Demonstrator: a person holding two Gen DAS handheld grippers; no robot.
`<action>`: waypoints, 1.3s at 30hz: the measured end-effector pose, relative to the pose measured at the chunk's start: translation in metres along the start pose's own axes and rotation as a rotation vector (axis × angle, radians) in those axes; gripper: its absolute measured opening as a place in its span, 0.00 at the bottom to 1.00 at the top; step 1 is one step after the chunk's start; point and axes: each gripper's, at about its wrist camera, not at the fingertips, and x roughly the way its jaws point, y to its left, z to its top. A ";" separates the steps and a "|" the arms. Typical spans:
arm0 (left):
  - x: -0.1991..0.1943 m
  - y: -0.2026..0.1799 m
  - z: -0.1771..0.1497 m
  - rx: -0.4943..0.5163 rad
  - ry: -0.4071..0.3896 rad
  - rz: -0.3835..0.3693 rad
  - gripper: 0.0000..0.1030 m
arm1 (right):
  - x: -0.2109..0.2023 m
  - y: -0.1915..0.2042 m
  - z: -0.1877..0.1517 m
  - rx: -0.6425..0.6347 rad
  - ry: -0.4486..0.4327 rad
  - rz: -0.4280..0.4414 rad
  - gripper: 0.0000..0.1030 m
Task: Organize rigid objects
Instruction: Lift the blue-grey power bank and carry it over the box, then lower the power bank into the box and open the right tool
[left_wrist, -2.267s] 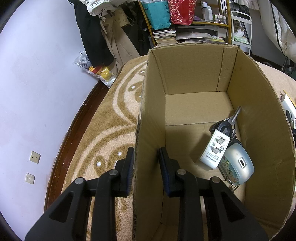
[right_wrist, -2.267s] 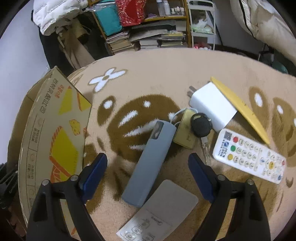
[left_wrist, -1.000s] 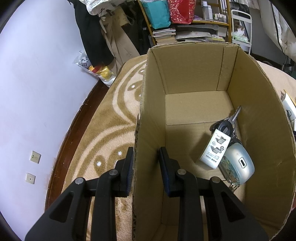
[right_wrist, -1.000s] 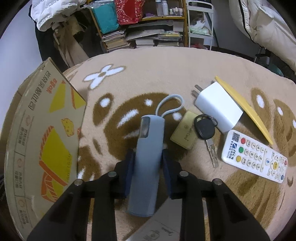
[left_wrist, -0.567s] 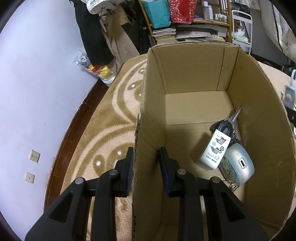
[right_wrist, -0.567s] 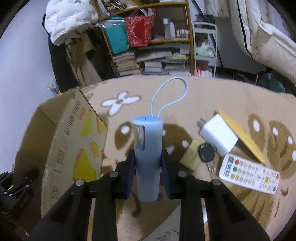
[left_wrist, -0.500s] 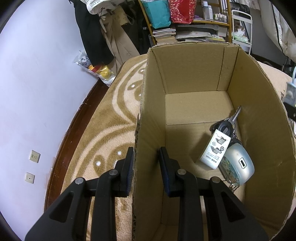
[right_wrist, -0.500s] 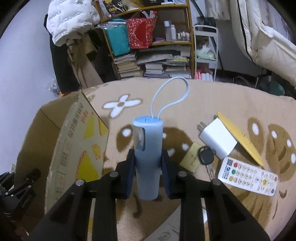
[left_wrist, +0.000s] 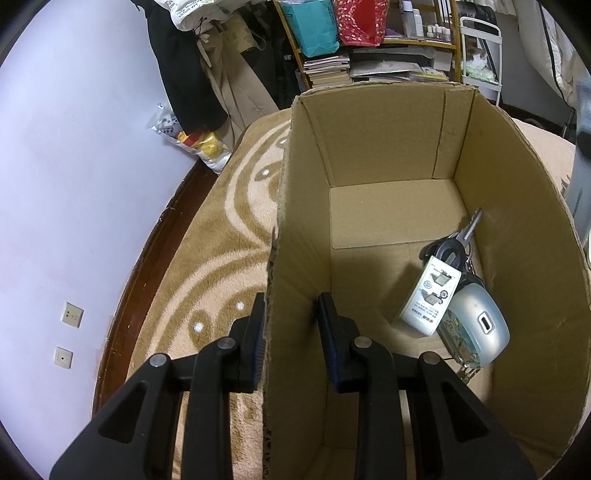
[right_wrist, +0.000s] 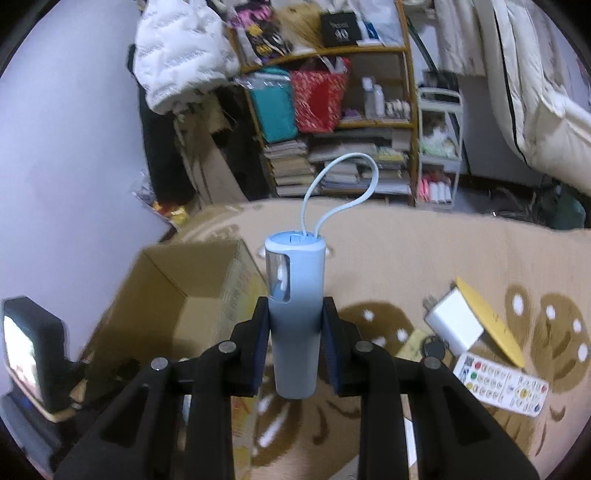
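Left gripper (left_wrist: 290, 326): my fingers straddle the near left wall of the cardboard box (left_wrist: 517, 206), one outside and one inside; the outer pad lies against the cardboard, and a narrow gap shows at the inner one, so I cannot tell if they truly pinch it.
Right gripper (right_wrist: 294, 334): my fingers are closed on the blue-grey case (right_wrist: 294, 310), clamped on both of its sides.
Blue-grey case: held upright in the air above the rug (right_wrist: 443, 254), with its pale loop cord (right_wrist: 343, 184) arching up from the top end. It sits to the right of the box opening in the right wrist view.
Cardboard box: standing open on the rug, flaps up, printed yellow on the outer side I see from the right.
Inside the box: a white labelled packet (left_wrist: 428, 299), a silver-blue device (left_wrist: 476, 325) and a bunch of keys (left_wrist: 458, 243), all huddled against the right wall and touching one another.
On the rug, right of the case: a white charger plug (right_wrist: 454, 325), a yellow flat strip (right_wrist: 491, 321), a white remote control (right_wrist: 502, 387), and a black key (right_wrist: 436, 347) beside a gold card (right_wrist: 413, 345).
Background: a bookshelf (right_wrist: 332, 122) stuffed with books and bags.
Focus: the right wrist view is blurred at its lower left.
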 end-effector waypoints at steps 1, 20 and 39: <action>0.000 0.000 0.001 0.002 0.000 0.001 0.26 | -0.005 0.003 0.003 -0.003 -0.015 0.010 0.27; 0.000 0.000 0.000 -0.002 -0.001 -0.001 0.25 | -0.033 0.070 0.006 -0.097 -0.056 0.192 0.27; 0.001 0.000 0.000 0.006 -0.001 0.001 0.25 | 0.006 0.068 -0.021 -0.078 0.085 0.177 0.28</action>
